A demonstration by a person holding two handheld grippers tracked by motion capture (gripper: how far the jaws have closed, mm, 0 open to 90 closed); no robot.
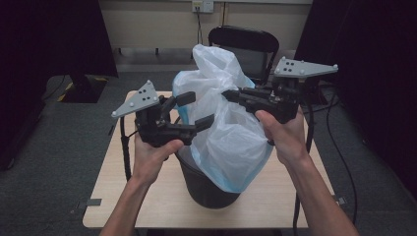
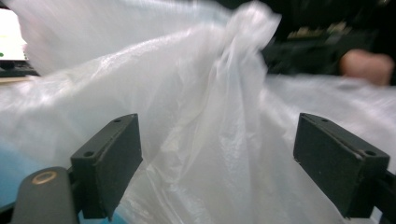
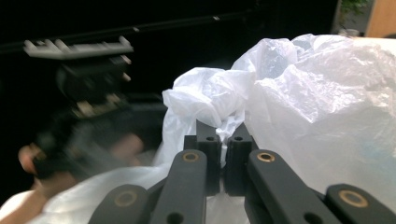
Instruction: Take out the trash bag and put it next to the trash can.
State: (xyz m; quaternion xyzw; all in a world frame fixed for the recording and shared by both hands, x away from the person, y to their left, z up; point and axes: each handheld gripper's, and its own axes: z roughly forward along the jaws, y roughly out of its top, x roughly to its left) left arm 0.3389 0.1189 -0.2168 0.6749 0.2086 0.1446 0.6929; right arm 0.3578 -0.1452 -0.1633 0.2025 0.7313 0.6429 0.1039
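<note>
- There is one plastic bag (image 1: 223,137), one bin (image 1: 204,184), one table (image 1: 275,206), one chair (image 1: 243,42), and two hand-held grippers, each carried by one hand of the person.
- The left gripper (image 1: 194,110) stands wide, its jaws apart with nothing pressed between them; in the left gripper view the bag (image 2: 205,116) rises in the gap between the two black pads (image 2: 114,161) without either pad pressing on it.
- The right gripper (image 1: 227,94) is clamped on the bag: in the right gripper view its jaws sit tight together with a bunched fold of the bag (image 3: 219,105) caught between their tips.
- The bag is thin, translucent white film with a pale blue tint toward its lower edge, crumpled and creased, billowing upward.
- It sits directly ahead of the left gripper and just below and ahead of the right gripper, between the two, with its top peak rising above both.
- The bin is dark and round, standing below both grippers; the bag hangs out of it and drapes down over its front rim.
- The table is a light wood top, lying under the grippers and the person's forearms.
- Around it lies grey carpet; beyond the grippers stand a black chair, a pale wall with a socket (image 1: 202,6) and dark curtains at either side.
</note>
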